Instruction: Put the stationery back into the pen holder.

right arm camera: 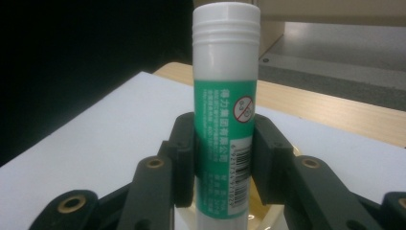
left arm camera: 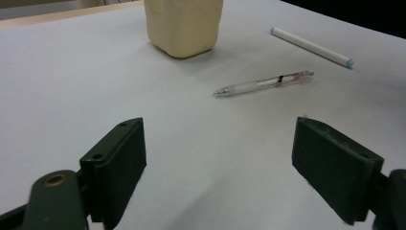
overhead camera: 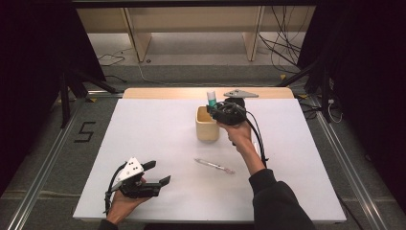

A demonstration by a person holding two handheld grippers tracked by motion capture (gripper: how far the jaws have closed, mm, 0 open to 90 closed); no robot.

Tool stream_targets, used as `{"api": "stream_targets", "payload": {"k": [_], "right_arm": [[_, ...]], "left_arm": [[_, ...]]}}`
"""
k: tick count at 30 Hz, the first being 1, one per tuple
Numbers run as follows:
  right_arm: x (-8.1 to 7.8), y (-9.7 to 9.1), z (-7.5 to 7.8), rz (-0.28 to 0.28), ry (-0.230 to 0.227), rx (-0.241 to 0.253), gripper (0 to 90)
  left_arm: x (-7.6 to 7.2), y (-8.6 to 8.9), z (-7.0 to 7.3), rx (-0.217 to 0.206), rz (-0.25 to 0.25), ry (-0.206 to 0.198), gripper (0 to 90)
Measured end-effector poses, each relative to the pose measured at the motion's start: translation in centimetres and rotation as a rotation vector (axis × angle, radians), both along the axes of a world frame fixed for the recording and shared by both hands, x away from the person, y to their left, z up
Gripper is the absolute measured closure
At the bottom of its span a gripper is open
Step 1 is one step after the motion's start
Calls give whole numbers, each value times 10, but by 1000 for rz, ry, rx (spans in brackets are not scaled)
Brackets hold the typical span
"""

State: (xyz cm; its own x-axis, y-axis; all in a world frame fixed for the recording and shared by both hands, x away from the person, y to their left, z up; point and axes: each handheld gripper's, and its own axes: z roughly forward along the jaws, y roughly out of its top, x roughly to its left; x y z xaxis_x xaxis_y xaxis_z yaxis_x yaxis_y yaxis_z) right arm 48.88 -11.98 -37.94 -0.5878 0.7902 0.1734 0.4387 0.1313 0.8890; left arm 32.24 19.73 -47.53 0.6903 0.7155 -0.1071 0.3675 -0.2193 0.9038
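Black jaws of the right gripper (right arm camera: 222, 158) clench a green-and-white glue stick (right arm camera: 225, 96) upright over the cream plastic cup (overhead camera: 207, 125); a tilt on release could send it past the rim. Left gripper (overhead camera: 155, 179) rests released, empty.

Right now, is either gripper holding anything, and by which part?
The right gripper clamps the glue stick around its green-labelled lower body, cap up, above the cup. The left gripper is open, holding nothing.

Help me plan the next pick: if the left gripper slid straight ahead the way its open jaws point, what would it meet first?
Probably the clear pen lying on the white table; the left gripper points slightly left of it, so depth is uncertain.
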Motion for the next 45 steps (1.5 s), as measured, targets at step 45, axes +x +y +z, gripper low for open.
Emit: {"api": "stream_targets", "payload": {"k": [45], "right_arm": [[23,21,-24,-55,65,-30,654]], "left_arm": [[-2,-1,0,4,-2,-18,189]]}}
